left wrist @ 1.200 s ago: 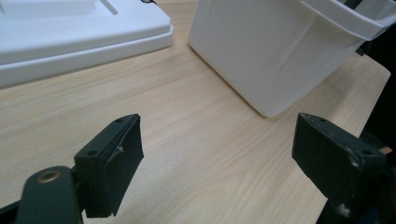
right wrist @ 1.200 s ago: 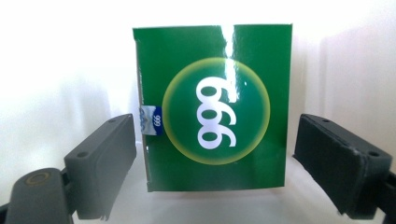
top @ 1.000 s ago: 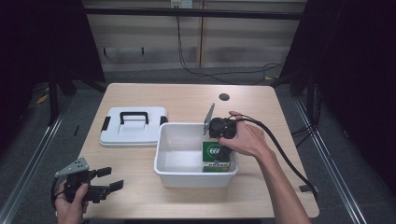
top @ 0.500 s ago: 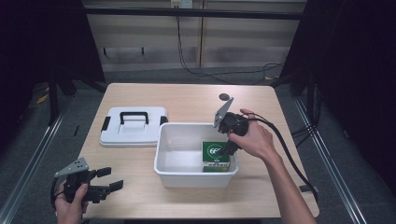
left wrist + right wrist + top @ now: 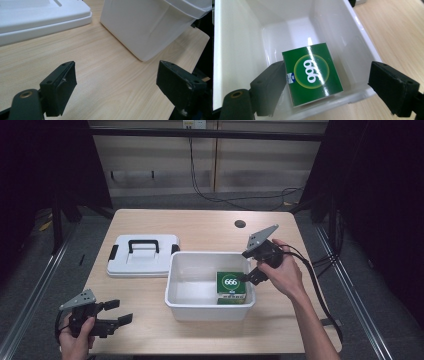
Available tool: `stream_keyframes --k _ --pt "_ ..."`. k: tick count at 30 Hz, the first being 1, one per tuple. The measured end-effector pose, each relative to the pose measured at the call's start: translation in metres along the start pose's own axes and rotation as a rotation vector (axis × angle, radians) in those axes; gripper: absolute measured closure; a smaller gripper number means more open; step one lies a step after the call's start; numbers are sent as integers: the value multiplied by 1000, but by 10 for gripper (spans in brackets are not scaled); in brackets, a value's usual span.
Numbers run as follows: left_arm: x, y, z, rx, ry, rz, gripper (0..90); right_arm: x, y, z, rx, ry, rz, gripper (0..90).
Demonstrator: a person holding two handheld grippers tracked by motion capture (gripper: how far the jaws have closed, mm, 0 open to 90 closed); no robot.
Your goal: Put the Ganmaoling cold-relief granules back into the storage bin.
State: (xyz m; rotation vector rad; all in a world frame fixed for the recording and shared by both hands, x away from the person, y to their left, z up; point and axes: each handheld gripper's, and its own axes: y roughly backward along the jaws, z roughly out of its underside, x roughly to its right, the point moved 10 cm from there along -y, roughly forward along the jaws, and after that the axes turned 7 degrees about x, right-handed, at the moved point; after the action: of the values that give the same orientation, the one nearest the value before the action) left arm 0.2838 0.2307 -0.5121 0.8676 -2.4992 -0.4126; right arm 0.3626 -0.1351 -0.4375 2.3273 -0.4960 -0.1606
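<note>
My left claw (image 5: 116,312) hovers low over the near-left corner of the wooden surface (image 5: 210,227), jaws spread wide, gripping nothing. Beyond it stands the white tub (image 5: 172,282). My right claw (image 5: 250,274) hangs released above the tub's right rim, jaws apart. Inside, against the near-right corner, sits a green box (image 5: 312,73) marked 666. Farther left, the white lid (image 5: 142,262) with its black handle lies flat beside the tub.

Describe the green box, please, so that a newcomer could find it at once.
On the wooden table, find the open white tub beside its flat lid. The green box lies inside, in the corner nearest the right gripper. It alone is green, marked 666.
</note>
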Motion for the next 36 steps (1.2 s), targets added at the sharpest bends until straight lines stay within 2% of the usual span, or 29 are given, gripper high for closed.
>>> stream_keyframes --k 2,3,4,5,8,15,27,29,32,36 --pt "-1 1 -1 6 7 -1 163 2 5 1 24 0 24 142" --pt "-2 1 -1 9 8 -6 163 1 11 2 59 -17 32 136" --pt "-2 1 -1 9 8 -6 163 1 11 2 59 -17 32 136" --pt "-2 1 0 3 8 -4 163 1 16 4 89 -28 49 135" --pt "-2 1 0 3 7 -7 163 2 20 8 105 -41 69 133" --pt "-2 1 0 5 9 -5 163 3 37 26 193 -111 118 124" --pt "-2 1 0 4 10 -9 163 -2 56 55 256 -162 185 119" --pt "-1 1 0 4 10 -7 163 -4 62 63 271 -180 209 119" --pt "-2 0 0 1 7 -6 163 -5 67 73 294 -205 221 119" --pt "-2 0 0 0 6 -6 163 -7 67 86 281 -224 230 124"
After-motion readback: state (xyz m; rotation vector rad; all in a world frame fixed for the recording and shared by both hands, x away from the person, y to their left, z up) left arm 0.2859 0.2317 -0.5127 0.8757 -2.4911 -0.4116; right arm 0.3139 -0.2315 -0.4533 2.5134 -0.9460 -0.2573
